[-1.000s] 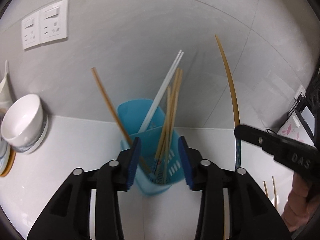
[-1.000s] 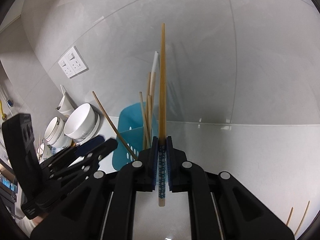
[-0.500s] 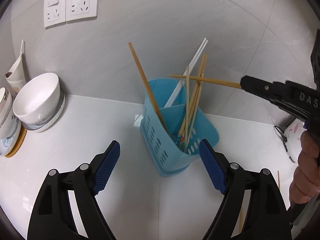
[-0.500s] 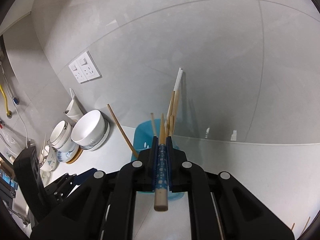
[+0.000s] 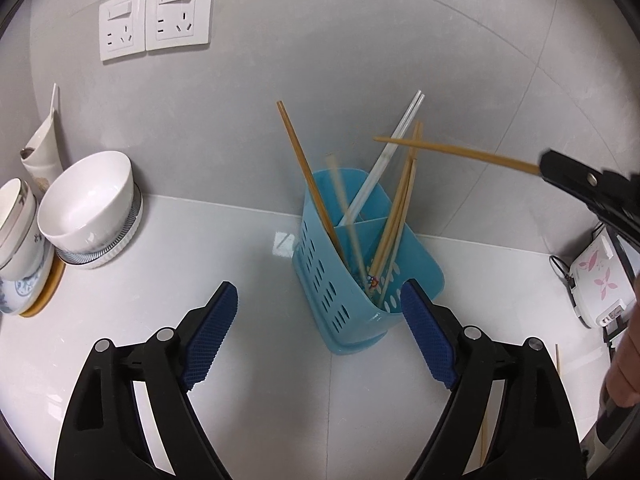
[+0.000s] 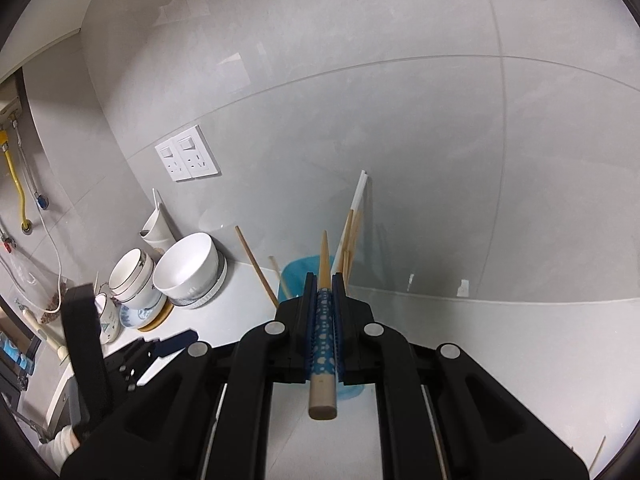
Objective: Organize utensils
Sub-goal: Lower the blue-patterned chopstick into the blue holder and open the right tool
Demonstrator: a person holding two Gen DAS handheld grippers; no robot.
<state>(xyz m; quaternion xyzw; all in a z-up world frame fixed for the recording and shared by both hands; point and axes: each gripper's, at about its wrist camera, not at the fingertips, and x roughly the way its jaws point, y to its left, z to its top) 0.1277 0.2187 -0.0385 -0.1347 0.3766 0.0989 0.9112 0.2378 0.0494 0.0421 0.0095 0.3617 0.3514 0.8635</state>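
- The left gripper (image 5: 318, 322) has its jaws spread wide, having just been opening; nothing is gripped, and its blue ribbed pads (image 5: 212, 338) press on nothing.
- Beyond and between those spread fingers stands the blue utensil holder (image 5: 360, 276), upright on the white counter (image 5: 240, 240), the right pad just beside its lower right corner and the left pad well apart from it.
- The right gripper (image 6: 323, 280) is clamped tight on a wooden chopstick (image 6: 324, 344); the blue-patterned part of the stick sits between the pads, its blunt butt end sticks out toward the camera and its pointed tip reaches forward.
- In the left wrist view the same chopstick (image 5: 456, 152) extends nearly level from the right gripper (image 5: 546, 168), its tip up above the holder among the tops of the sticks standing in it.
- The holder has a divider; wooden chopsticks (image 5: 392, 220) lean in it, one wooden stick (image 5: 308, 176) slants to the left, and a white pair (image 5: 384, 160) slants up to the right.
- One stick (image 5: 346, 208) in the holder is blurred.
- Left of the holder, near the wall, a white bowl (image 5: 90, 200) rests on a ribbed plate, with more stacked bowls (image 5: 16, 224) beside it.
- Two white wall sockets (image 5: 156, 14) sit on the grey tiled wall above.
- At the right edge are a small white appliance with pink flowers (image 5: 596, 276) and part of a hand (image 5: 624, 360).
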